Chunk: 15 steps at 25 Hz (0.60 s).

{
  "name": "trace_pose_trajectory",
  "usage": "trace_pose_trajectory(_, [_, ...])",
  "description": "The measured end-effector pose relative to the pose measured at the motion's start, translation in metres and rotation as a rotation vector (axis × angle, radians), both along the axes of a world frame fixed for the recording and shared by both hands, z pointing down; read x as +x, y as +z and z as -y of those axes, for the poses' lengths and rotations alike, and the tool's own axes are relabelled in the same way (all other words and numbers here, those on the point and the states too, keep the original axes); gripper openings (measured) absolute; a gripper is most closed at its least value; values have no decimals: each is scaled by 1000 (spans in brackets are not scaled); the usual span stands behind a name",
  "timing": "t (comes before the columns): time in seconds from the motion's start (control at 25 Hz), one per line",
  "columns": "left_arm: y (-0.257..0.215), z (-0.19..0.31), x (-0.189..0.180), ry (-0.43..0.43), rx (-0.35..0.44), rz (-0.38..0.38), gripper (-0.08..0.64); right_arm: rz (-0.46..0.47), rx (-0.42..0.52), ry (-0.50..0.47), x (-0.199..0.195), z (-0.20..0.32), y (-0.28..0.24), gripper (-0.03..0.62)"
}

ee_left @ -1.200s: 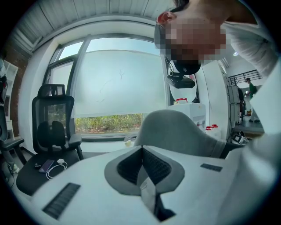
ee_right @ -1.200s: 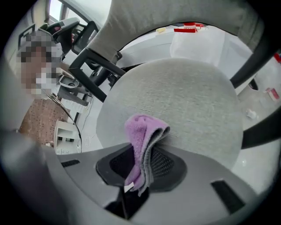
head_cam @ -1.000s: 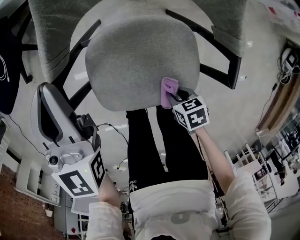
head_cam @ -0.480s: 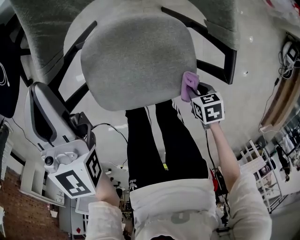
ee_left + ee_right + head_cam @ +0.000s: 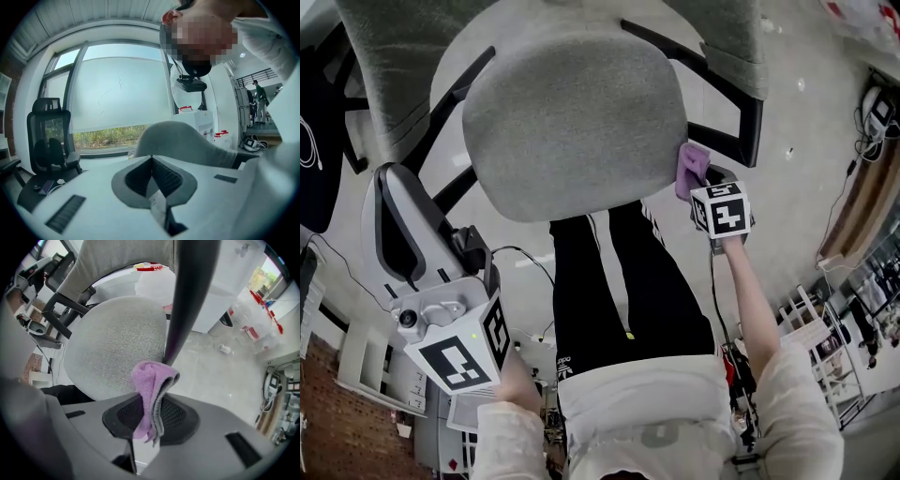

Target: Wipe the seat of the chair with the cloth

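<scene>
The cloth [image 5: 691, 169] is being clamped in the right gripper's [image 5: 149, 416] jaws at the seat's [image 5: 572, 112] 4 o'clock edge; it should be pressed flat and swept toward 9 o'clock. The left gripper's [image 5: 152, 180] jaws are being held together, empty.

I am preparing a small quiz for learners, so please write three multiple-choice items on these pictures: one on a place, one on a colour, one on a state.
1. In the head view, where is the cloth relative to the chair seat?
A) by its right edge
B) at its middle
C) by its left edge

2. What colour is the cloth?
A) green
B) purple
C) white

3. How do the jaws of the left hand-held gripper stand?
A) wide apart
B) shut on the cloth
C) together, holding nothing

Answers:
1 A: the right hand-held gripper holds it there.
2 B: both views show purple.
3 C: its own view shows the jaws closed and bare.
</scene>
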<state>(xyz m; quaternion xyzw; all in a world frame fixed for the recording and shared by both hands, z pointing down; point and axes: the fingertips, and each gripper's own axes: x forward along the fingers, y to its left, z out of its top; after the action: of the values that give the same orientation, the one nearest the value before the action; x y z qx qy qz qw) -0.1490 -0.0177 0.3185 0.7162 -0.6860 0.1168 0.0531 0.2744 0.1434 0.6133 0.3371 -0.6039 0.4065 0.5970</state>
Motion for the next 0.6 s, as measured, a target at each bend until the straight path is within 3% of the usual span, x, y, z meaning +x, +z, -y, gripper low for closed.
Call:
trace_pose_trajectory(0.2, [-13,-5,-13,-43,19,19,14,-32,-15,1,-1,1,-12,89])
trace_pose_trajectory(0.36, [-38,-7,-17,-67,58,3,14,51,18,-17,-40,20,-43,89])
trace_pose_trajectory(0.48, [-76,1,-15,-82,125,0,14,157,151,-13,-90,75,-81,89])
trace_pose_trajectory(0.6, [-137,6,-17,-112,203,-30,13,251,349,-35,-137,146,-150,89])
